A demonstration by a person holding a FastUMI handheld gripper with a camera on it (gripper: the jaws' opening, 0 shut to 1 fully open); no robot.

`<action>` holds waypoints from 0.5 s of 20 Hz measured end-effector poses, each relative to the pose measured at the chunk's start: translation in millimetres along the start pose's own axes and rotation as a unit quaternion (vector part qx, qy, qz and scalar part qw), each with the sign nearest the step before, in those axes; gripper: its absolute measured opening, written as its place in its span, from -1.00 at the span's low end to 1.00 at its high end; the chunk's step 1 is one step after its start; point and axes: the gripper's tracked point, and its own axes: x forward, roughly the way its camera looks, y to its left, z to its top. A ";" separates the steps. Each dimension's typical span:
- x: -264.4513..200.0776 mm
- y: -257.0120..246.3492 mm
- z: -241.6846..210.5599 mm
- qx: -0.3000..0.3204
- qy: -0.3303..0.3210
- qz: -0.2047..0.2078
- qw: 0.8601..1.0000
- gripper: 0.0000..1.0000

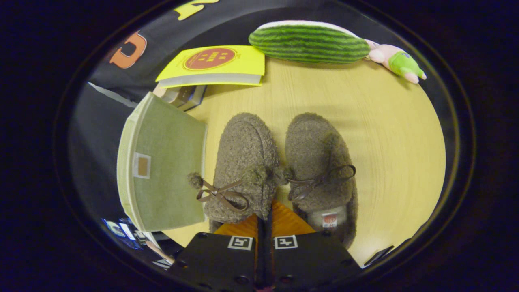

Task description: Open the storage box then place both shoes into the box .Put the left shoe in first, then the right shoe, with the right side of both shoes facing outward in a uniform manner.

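Two fuzzy grey-brown slippers with brown bow laces lie side by side on the wooden table [365,121], toes pointing away from me. My gripper [264,221] sits at the heel end of the left shoe [243,158], its fingers [286,223] pressed nearly together on a thin dark strip of the shoe's heel rim. The right shoe [320,162] lies just right of the fingers, its insole label showing. Left of the shoes stands the green fabric storage box [166,162], a flat panel with a small tag facing me. I cannot tell whether the box is open.
Beyond the box, a yellow book [215,65] rests on a stack of darker books [184,97]. A striped green watermelon plush [308,42] and a small pink and green toy [397,61] lie at the table's far edge.
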 end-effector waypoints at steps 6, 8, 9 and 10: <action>-64.7 61.1 17.8 -0.043 -0.048 -0.008 0.998 -0.87; -80.1 93.2 21.8 -0.060 -0.061 -0.007 0.996 -0.88; -86.4 108.7 22.1 -0.066 -0.065 -0.002 0.996 -0.87; -92.3 129.4 24.0 -0.068 -0.070 0.006 0.995 -0.88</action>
